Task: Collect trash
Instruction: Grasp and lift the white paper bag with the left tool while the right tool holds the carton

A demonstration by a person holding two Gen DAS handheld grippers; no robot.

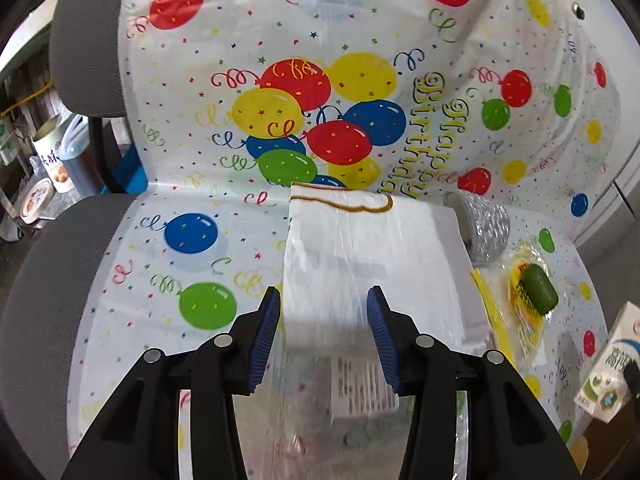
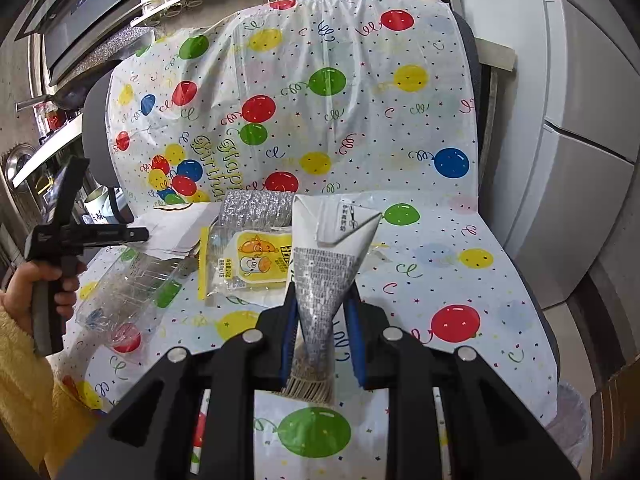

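Apparently level, the right gripper (image 2: 322, 328) pinches the flattened carton (image 2: 332, 256) upright.

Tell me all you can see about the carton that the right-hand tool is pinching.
The carton is a small drink box of printed card, white with green and blue on its face and grey with fine print on its side. Its folded top flaps stick up. The right gripper is shut on its lower end, squeezing that end narrower and holding the box top-up above the balloon-print sheet on the chair. Behind it lies a yellow snack packet.
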